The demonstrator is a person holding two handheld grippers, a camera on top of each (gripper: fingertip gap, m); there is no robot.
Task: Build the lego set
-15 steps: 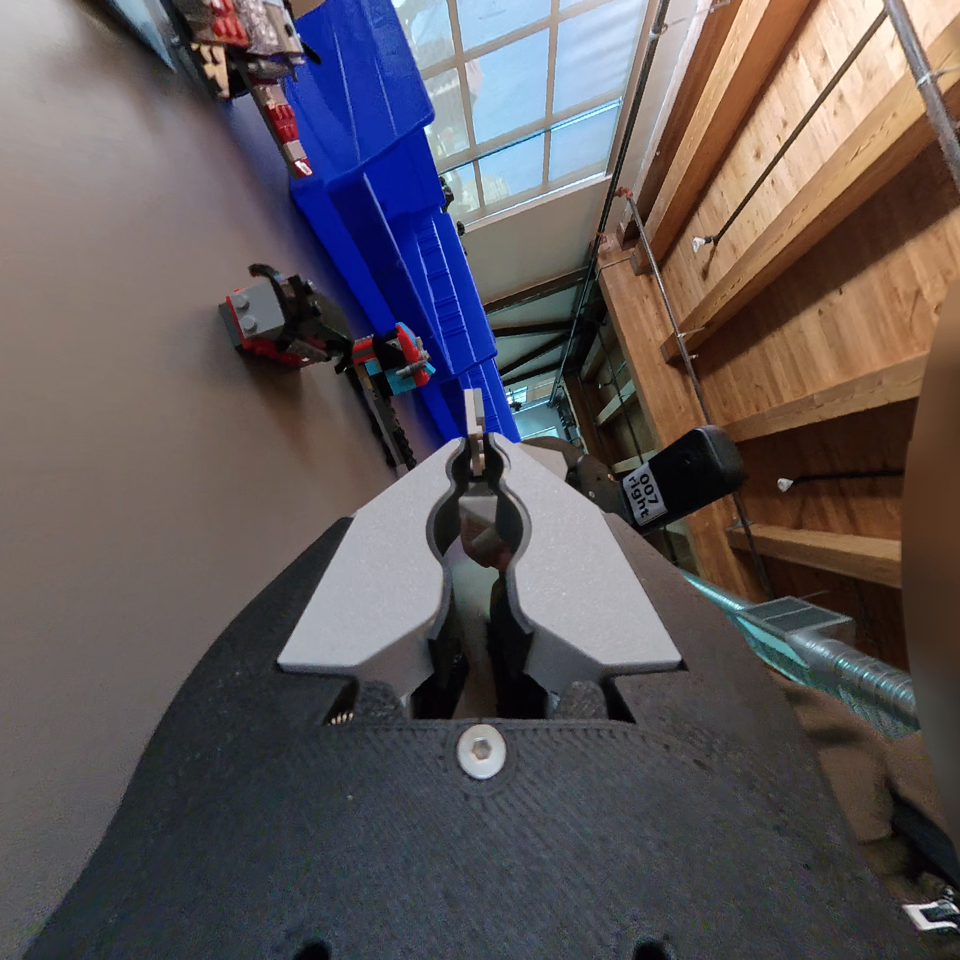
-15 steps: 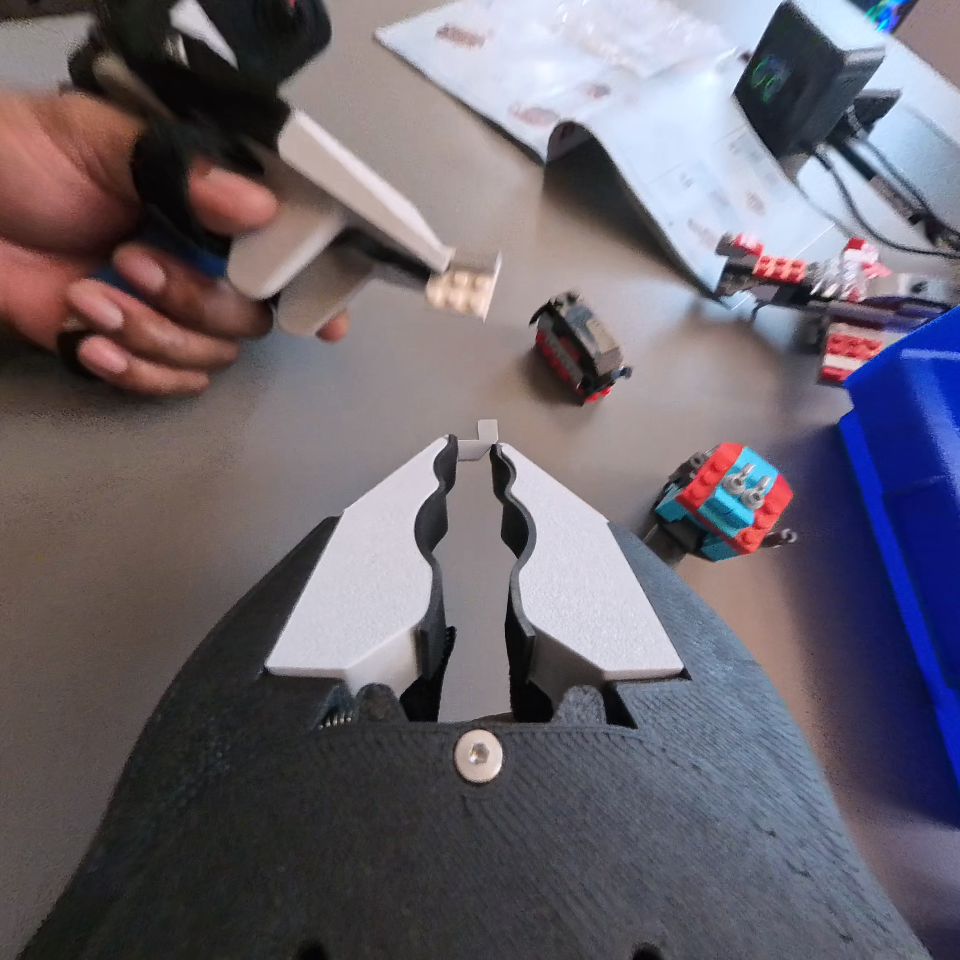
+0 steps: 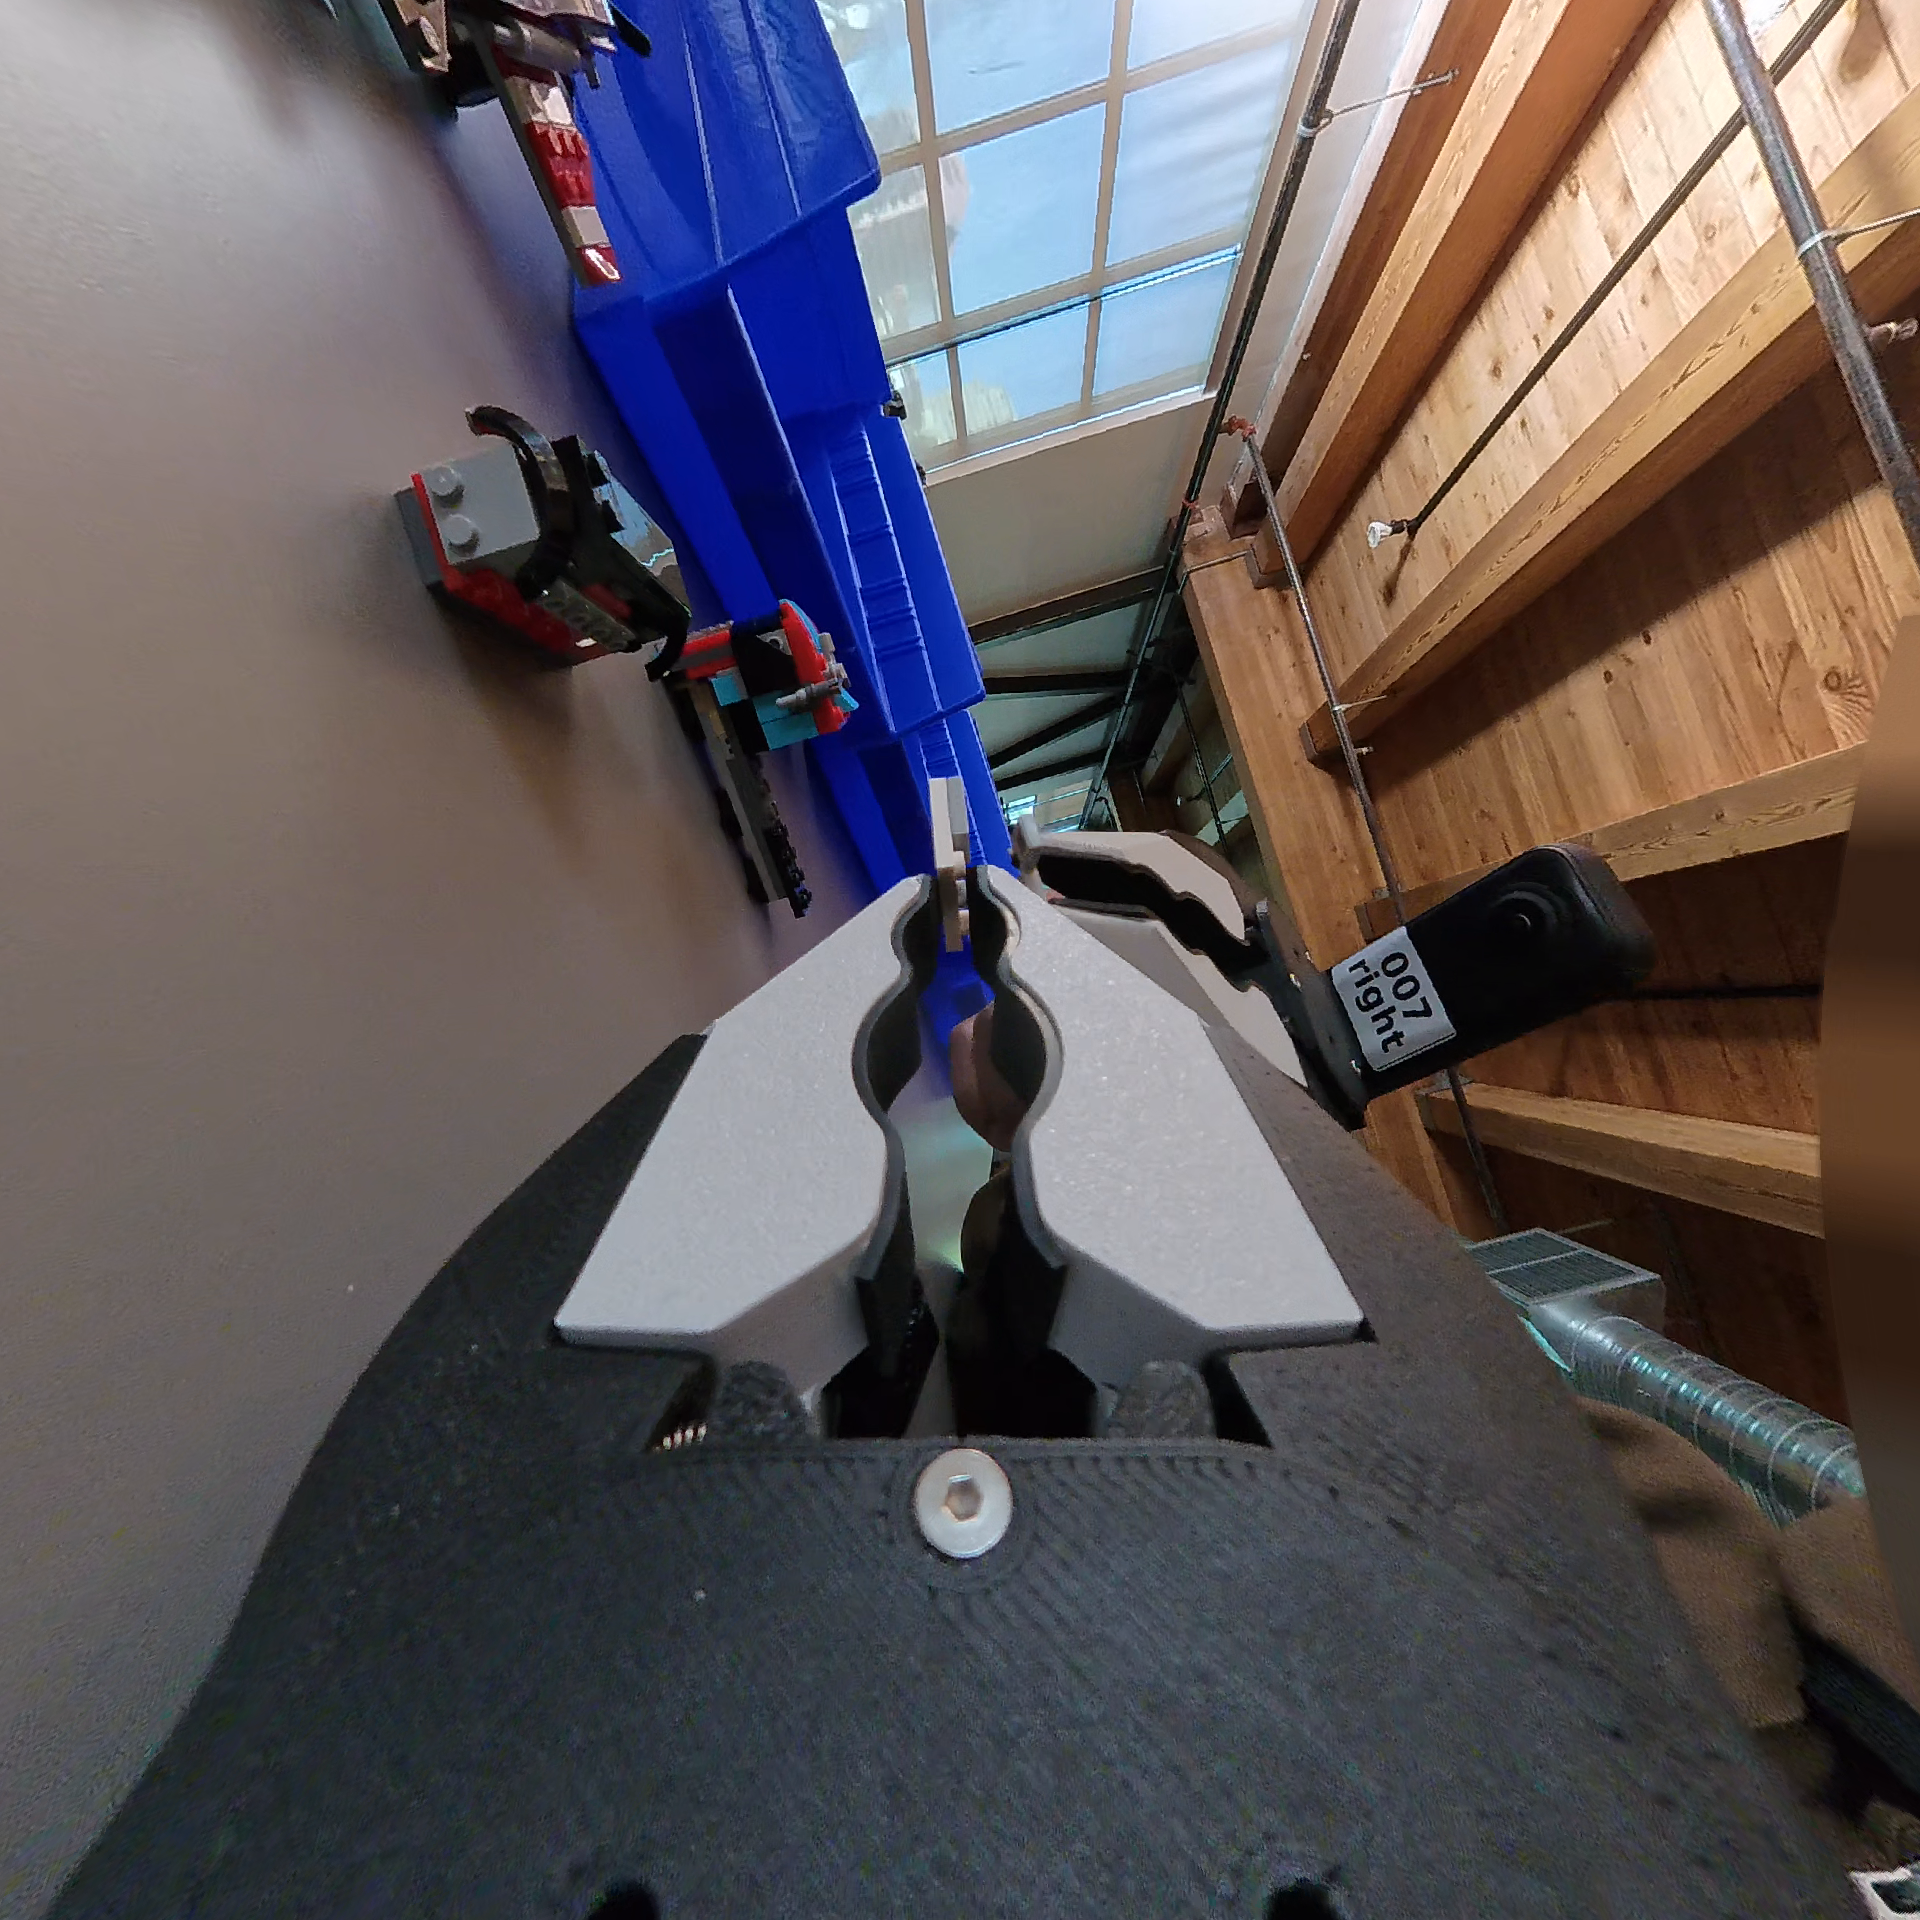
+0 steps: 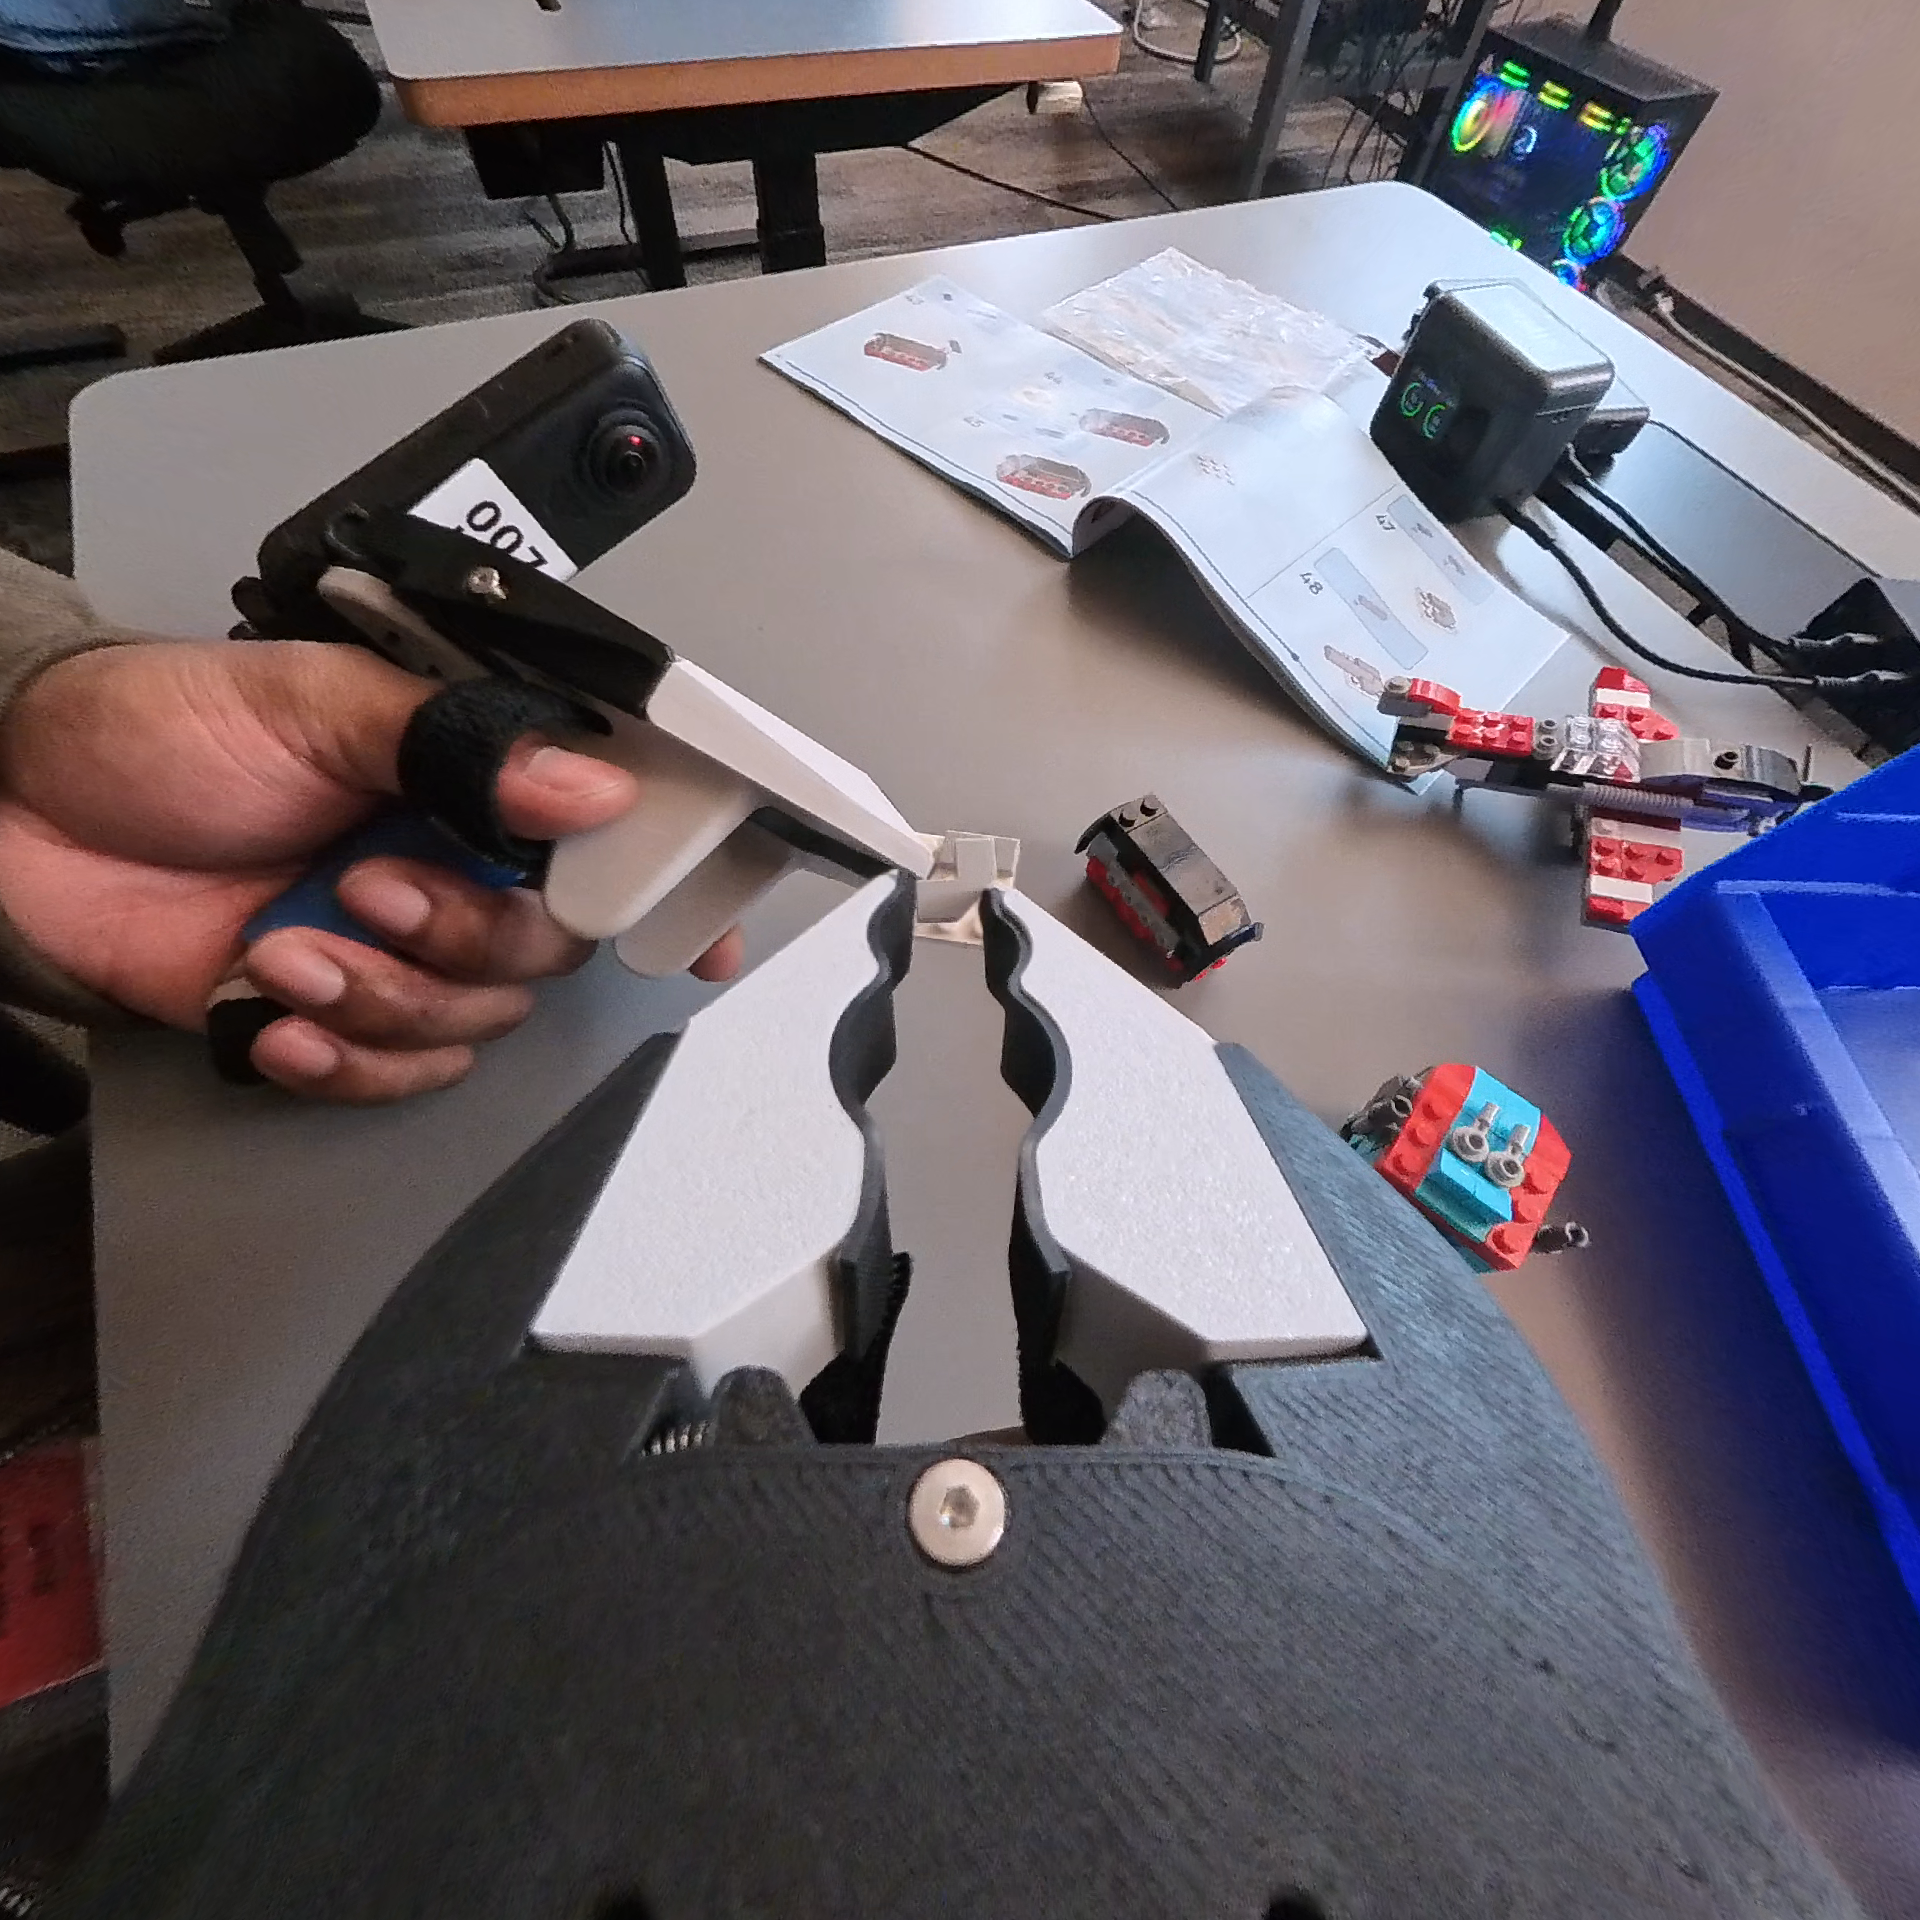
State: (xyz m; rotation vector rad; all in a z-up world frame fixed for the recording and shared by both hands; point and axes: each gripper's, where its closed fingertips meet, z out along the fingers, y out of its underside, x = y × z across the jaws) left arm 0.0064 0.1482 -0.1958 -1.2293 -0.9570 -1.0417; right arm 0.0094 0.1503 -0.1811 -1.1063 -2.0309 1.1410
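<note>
Since half a second ago, our hand-held grippers have met: left hand-held gripper (image 3: pixel 961 883) clamps a tan plate (image 3: pixel 948 831), right hand-held gripper (image 4: pixel 940 904) clamps a white piece (image 4: pixel 951 883); blue bin's (image 4: pixel 1787 1039) contents hidden.

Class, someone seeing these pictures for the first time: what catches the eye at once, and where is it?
The two grippers meet above the grey table: the left gripper, in a hand, holds a tan plate against the small pale piece in the right gripper. To the right sit a blue bin and small brick models.
</note>
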